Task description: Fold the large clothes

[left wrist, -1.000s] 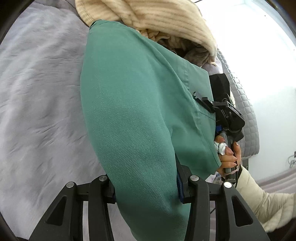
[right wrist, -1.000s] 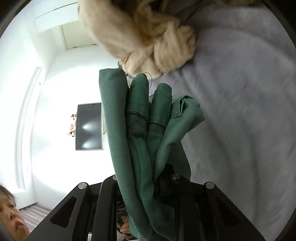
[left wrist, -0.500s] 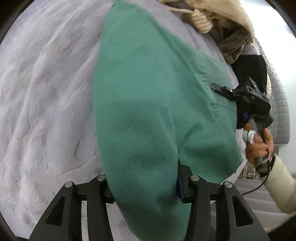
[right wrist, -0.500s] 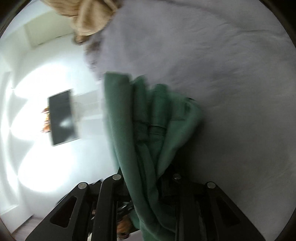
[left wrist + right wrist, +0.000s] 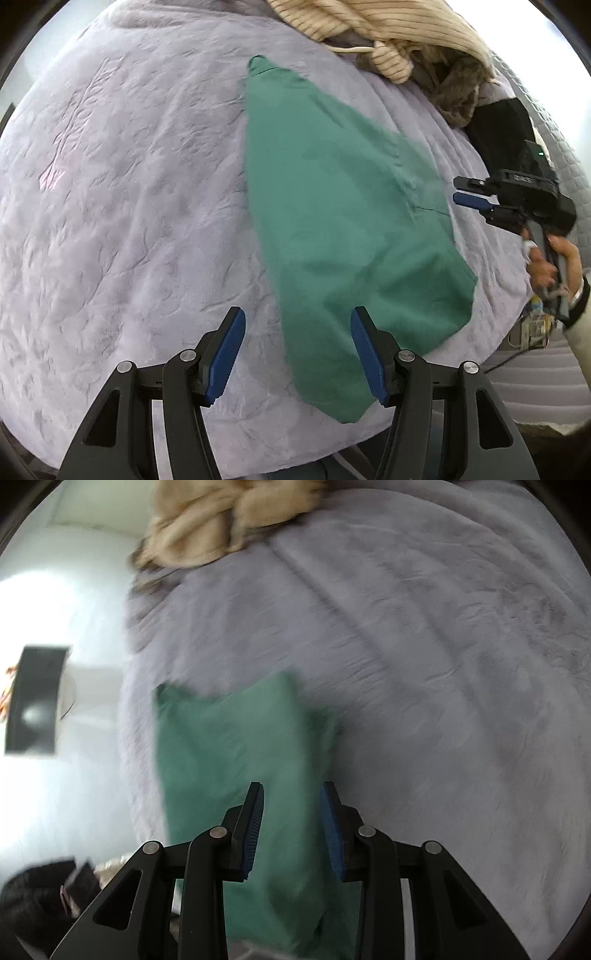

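Clearly laid out on a lavender bedspread (image 5: 129, 221), a green garment (image 5: 343, 229) lies in a long folded strip running away from the viewer. At far left, bare, softly wrinkled bedspread fills the view. Next comes the left gripper (image 5: 297, 350), its blue-padded jaws wide and opening further; the near end of the green garment lies beneath and between them, but the pads do not press on it. The cloth is flat on the bed, narrowing to a small tip at the far end. Beyond that tip sits a heap of other clothes, including a cream striped knit (image 5: 388, 33) and something brown and fuzzy (image 5: 450, 85). At far right, the right gripper (image 5: 471, 192) hovers just beside the garment's right edge, held by a hand (image 5: 550, 266). In its own blurred view the right gripper (image 5: 291, 830) has its jaws moderately parted, green cloth showing between them, seemingly not pinched.

The step in hand looks like setting down a finished fold and letting go. To do it well, both grippers should let go fully and lift away without dragging the top layer. Then smooth the strip, square its edges, and take the two near corners evenly so the next fold lands straight on the far end.
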Demonstrator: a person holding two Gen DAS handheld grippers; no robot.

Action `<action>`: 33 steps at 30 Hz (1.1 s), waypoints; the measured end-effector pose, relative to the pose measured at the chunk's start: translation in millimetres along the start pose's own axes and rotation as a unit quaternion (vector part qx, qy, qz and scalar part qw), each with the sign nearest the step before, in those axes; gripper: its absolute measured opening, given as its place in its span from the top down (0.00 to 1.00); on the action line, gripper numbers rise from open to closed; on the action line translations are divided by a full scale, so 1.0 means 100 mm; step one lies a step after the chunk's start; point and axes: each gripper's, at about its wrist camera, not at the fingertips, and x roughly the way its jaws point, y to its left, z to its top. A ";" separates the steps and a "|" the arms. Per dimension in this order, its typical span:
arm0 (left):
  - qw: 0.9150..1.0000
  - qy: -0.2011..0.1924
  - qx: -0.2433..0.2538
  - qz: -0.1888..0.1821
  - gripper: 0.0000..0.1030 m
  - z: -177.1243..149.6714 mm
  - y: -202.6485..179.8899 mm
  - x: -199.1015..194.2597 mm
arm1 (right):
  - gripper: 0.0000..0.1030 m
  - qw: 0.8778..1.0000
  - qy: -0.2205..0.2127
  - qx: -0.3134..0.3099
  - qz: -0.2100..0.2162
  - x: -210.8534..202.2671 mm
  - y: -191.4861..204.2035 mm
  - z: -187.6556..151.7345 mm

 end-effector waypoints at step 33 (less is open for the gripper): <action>0.997 0.059 -0.011 0.053 0.21 -0.39 -0.26 0.55 | 0.75 0.995 0.069 0.056 -0.044 0.22 -0.25 -0.68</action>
